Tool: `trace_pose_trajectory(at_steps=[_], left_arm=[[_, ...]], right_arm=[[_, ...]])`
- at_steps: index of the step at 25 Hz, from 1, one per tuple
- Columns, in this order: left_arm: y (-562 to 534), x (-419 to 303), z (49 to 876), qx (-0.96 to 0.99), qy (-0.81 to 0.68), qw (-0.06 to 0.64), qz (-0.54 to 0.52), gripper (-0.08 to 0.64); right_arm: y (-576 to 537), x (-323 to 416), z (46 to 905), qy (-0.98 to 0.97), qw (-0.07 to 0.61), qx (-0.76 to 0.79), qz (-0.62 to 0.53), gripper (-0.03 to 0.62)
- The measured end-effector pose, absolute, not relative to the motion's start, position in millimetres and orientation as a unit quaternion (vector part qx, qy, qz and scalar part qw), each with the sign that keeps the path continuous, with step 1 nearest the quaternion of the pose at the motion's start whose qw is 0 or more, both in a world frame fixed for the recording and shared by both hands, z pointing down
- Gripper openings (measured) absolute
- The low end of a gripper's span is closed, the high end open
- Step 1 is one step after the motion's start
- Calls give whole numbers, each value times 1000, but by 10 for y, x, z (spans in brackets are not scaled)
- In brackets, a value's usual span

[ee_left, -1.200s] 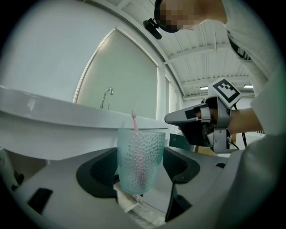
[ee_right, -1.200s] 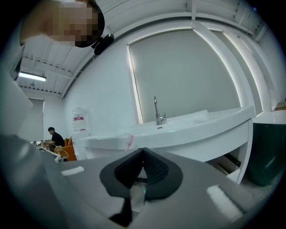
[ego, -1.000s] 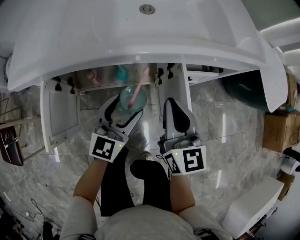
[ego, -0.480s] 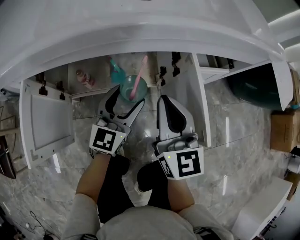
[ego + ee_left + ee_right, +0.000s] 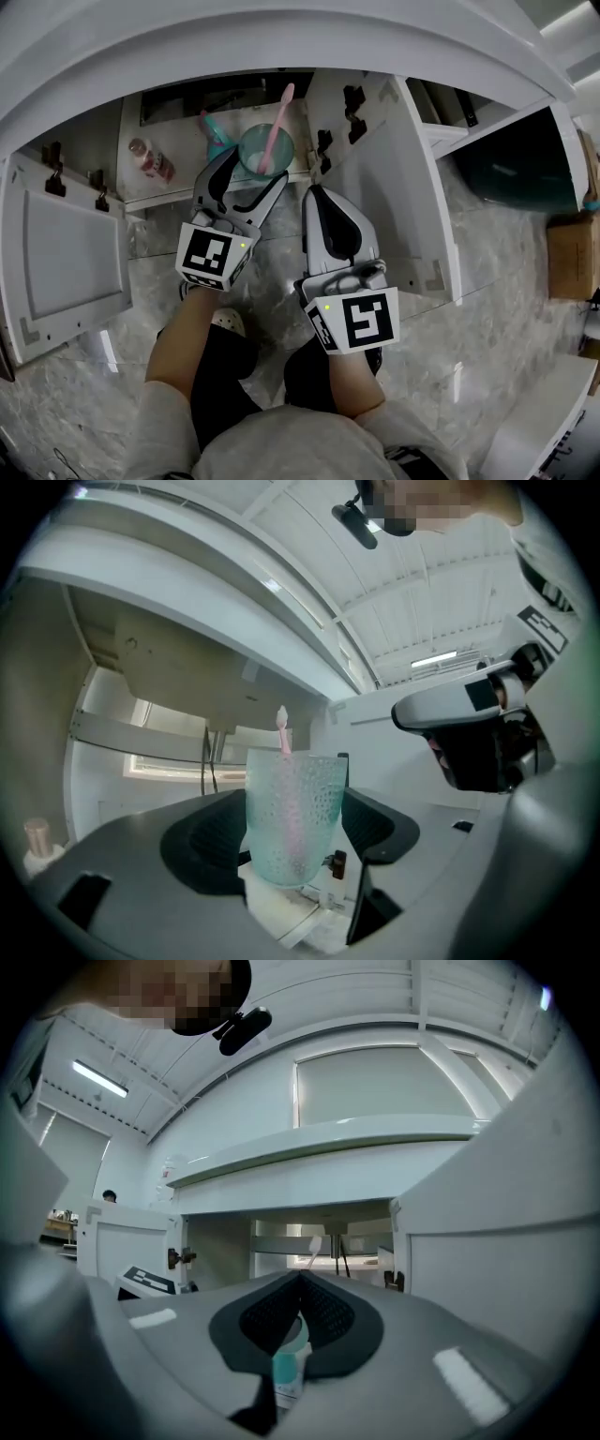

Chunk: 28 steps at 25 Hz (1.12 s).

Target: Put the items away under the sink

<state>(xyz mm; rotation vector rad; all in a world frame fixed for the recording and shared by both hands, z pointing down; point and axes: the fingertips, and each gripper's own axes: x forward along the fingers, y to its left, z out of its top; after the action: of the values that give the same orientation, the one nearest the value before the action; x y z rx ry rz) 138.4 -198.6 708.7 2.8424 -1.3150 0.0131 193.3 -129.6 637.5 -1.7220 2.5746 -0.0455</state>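
Over the last second the left tool has carried the teal cup with its pink toothbrush forward to the mouth of the under-sink cabinet, clamped between its jaws, so setting it down looks close. The right tool, nearly closed, seems to pinch a small teal-and-white container, mostly hidden by its jaws. The cabinet's back is dim.

No writing, brand, number or sign is legible anywhere in these views.
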Motion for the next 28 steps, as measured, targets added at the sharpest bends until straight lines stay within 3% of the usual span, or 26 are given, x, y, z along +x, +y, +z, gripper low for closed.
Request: trace_pose_trajectory(at_steps=[17, 28], left_arm=[[-2459, 1637, 7876, 900, -436, -1, 19, 324], [-2644, 1775, 8578, 896, -443, 23, 35, 324]], right_arm=[[-1286, 1962, 6947, 831, 43, -554, -15, 11], [-1259, 1921, 7151, 830, 14, -558, -4, 11]])
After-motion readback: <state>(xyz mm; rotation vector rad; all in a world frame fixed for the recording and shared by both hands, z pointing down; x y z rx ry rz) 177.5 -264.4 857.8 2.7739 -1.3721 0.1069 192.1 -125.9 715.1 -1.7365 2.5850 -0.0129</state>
